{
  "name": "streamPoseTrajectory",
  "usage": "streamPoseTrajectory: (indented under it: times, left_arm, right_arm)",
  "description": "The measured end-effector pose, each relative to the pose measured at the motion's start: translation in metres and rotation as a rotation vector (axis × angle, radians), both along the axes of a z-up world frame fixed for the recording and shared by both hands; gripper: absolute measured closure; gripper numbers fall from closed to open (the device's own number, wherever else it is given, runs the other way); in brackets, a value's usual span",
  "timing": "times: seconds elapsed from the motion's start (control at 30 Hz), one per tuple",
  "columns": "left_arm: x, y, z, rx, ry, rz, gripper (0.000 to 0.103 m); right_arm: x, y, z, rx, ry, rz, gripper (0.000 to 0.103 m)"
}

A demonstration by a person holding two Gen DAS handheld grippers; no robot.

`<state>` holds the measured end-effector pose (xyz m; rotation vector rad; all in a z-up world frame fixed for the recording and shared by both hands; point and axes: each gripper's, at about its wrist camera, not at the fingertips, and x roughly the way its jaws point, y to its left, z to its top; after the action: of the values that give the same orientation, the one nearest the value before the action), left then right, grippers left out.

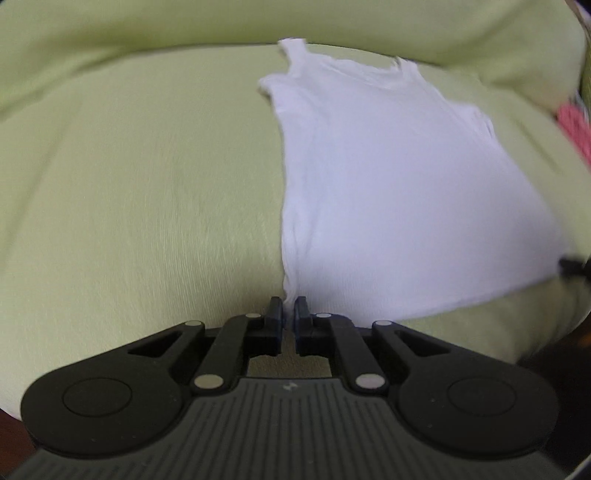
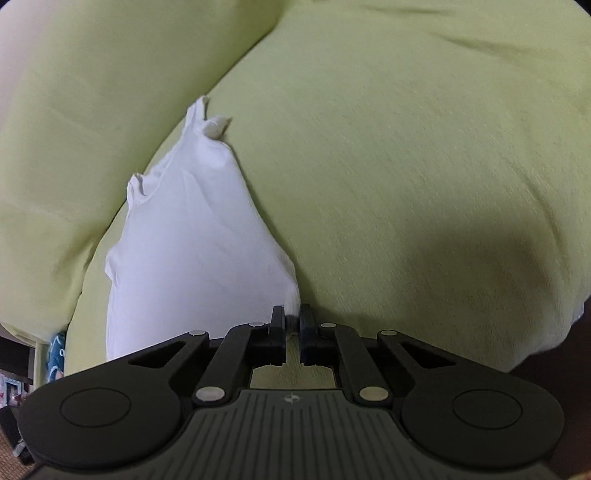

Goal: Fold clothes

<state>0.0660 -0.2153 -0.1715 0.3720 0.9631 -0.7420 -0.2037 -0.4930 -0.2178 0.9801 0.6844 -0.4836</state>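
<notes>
A white sleeveless top [image 1: 399,192] lies spread flat on a pale green cushioned seat [image 1: 140,192], its shoulder straps pointing toward the backrest [image 1: 184,26] and its hem toward the front edge of the seat.

In the left wrist view the left gripper [image 1: 289,308] sits at the near left corner of the hem. Its two dark fingers stand almost together, with only a thin edge of white cloth running down between them, so it is clamped on that corner of the top. The fabric stretches away from it to the upper right, smooth and without big wrinkles.

In the right wrist view the right gripper [image 2: 293,317] is at the other bottom corner of the top [image 2: 192,251]. Its jaws are also drawn close, and a small tuft of white cloth is pinched between them. From here the top runs up and to the left, narrowing toward the straps, one of which is curled over on itself.

A red-and-white patterned item [image 1: 574,125] shows blurred at the right edge of the left wrist view.
</notes>
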Motion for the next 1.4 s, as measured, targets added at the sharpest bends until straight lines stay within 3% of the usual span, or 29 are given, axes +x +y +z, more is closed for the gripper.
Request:
streamPoseTrajectory:
  times: [0.03, 0.13, 0.2, 0.27, 0.3, 0.4, 0.47, 0.57, 0.67, 0.77, 0.9, 0.93, 1.0, 1.03, 1.1, 1.17, 1.23, 1.27, 1.33, 1.37, 1.4]
  left_arm:
    - [-0.003, -0.001, 0.001, 0.023, -0.008, -0.018, 0.093]
    - [0.002, 0.006, 0.009, 0.068, -0.016, -0.028, 0.087]
    - [0.015, 0.015, 0.021, 0.047, -0.013, 0.003, 0.087]
    - [0.037, 0.020, 0.035, 0.009, 0.011, 0.054, 0.087]
    - [0.048, 0.019, 0.043, -0.019, 0.022, 0.075, 0.087]
    - [0.060, -0.015, 0.062, -0.086, -0.010, 0.015, 0.087]
    - [0.058, -0.048, 0.068, -0.124, -0.021, -0.064, 0.087]
    - [0.029, -0.117, 0.058, -0.141, -0.018, -0.249, 0.085]
    - [0.008, -0.168, 0.042, -0.127, -0.105, -0.307, 0.084]
    - [0.007, -0.204, 0.025, -0.135, -0.135, -0.289, 0.084]
    - [0.019, -0.230, 0.007, -0.159, -0.086, -0.272, 0.084]
    - [0.018, -0.232, 0.003, -0.159, -0.084, -0.276, 0.082]
    - [0.018, -0.235, -0.002, -0.157, -0.077, -0.281, 0.081]
    - [0.019, -0.234, -0.004, -0.162, -0.077, -0.281, 0.081]
    - [0.019, -0.233, -0.008, -0.171, -0.076, -0.281, 0.081]
    - [0.020, -0.232, -0.011, -0.181, -0.076, -0.282, 0.081]
    - [0.020, -0.231, -0.012, -0.189, -0.080, -0.281, 0.080]
    - [0.019, -0.231, -0.012, -0.190, -0.082, -0.281, 0.080]
    - [0.018, -0.229, -0.010, -0.181, -0.083, -0.278, 0.079]
    - [0.019, -0.226, -0.008, -0.177, -0.081, -0.274, 0.079]
    - [0.022, -0.220, -0.003, -0.186, -0.075, -0.258, 0.079]
  right_arm:
    - [0.001, 0.002, 0.002, -0.020, 0.009, 0.017, 0.091]
    - [0.007, 0.005, 0.019, -0.105, 0.089, 0.088, 0.064]
    - [0.003, 0.004, 0.033, -0.185, 0.117, 0.088, 0.060]
    - [-0.002, -0.009, 0.044, -0.195, 0.086, 0.070, 0.060]
    - [-0.001, -0.020, 0.046, -0.173, 0.053, 0.057, 0.060]
    - [0.020, -0.057, 0.043, -0.080, -0.046, 0.032, 0.059]
    - [0.040, -0.083, 0.037, -0.006, -0.109, 0.016, 0.060]
    - [0.078, -0.124, 0.014, 0.220, -0.201, -0.030, 0.060]
    - [0.106, -0.156, -0.001, 0.371, -0.262, -0.095, 0.060]
    - [0.129, -0.176, -0.003, 0.389, -0.269, -0.105, 0.056]
    - [0.156, -0.190, -0.006, 0.392, -0.231, -0.052, 0.055]
    - [0.161, -0.190, -0.007, 0.398, -0.219, -0.037, 0.059]
    - [0.171, -0.193, -0.011, 0.402, -0.212, -0.018, 0.075]
    - [0.176, -0.194, -0.012, 0.397, -0.215, -0.011, 0.090]
    - [0.179, -0.191, -0.004, 0.301, -0.249, 0.023, 0.094]
    - [0.176, -0.178, 0.018, 0.094, -0.302, 0.093, 0.095]
    - [0.175, -0.158, 0.036, -0.150, -0.263, 0.155, 0.095]
    - [0.176, -0.150, 0.035, -0.229, -0.202, 0.169, 0.095]
    - [0.179, -0.148, 0.021, -0.237, -0.093, 0.160, 0.087]
    - [0.177, -0.149, 0.014, -0.207, -0.087, 0.140, 0.088]
    - [0.172, -0.150, 0.015, -0.193, -0.106, 0.115, 0.082]
